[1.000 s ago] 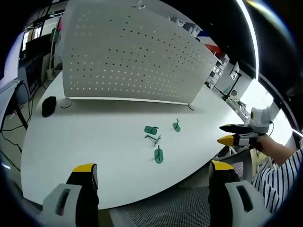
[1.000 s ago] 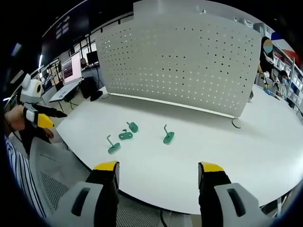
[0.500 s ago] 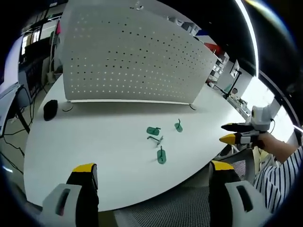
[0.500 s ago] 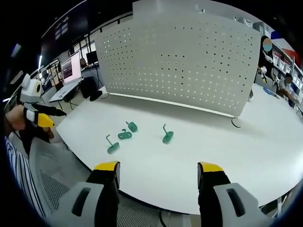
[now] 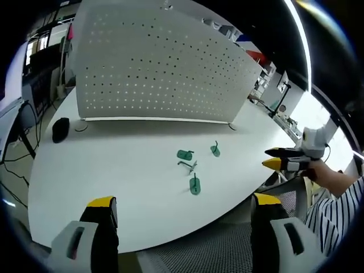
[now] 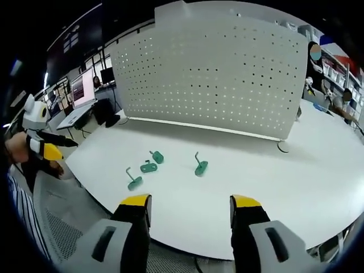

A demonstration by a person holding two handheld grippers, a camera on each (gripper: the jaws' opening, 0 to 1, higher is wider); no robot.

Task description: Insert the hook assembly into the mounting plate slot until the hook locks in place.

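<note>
Pegboard (image 5: 153, 74) panelling, white and dotted with rows of small holes, is standing upright along the far edge of a broad white table (image 5: 102, 176), and everything else is lying in front of it. Near the pegboard's left foot in the left gripper view, a small black object (image 5: 60, 128) is sitting on the tabletop.

Well out from the pegboard toward the table's near edge, four small green pieces are lying close together without touching. In the right gripper view they are reading as a hook assembly (image 6: 199, 165) with its thin metal hook sticking up, a flat green mounting plate (image 6: 149, 167), a rounder green piece (image 6: 157, 156) just behind that plate toward the pegboard, and another hooked piece (image 6: 133, 181) nearest the table edge.

Both tools are hanging off the table's near edge, away from the pegboard. The left gripper (image 5: 185, 213) is showing its yellow-tipped jaws spread wide with nothing between them. The right gripper (image 6: 190, 207) is likewise gaping apart and carrying nothing. A person's striped sleeve (image 5: 335, 210) is showing beside the table.
</note>
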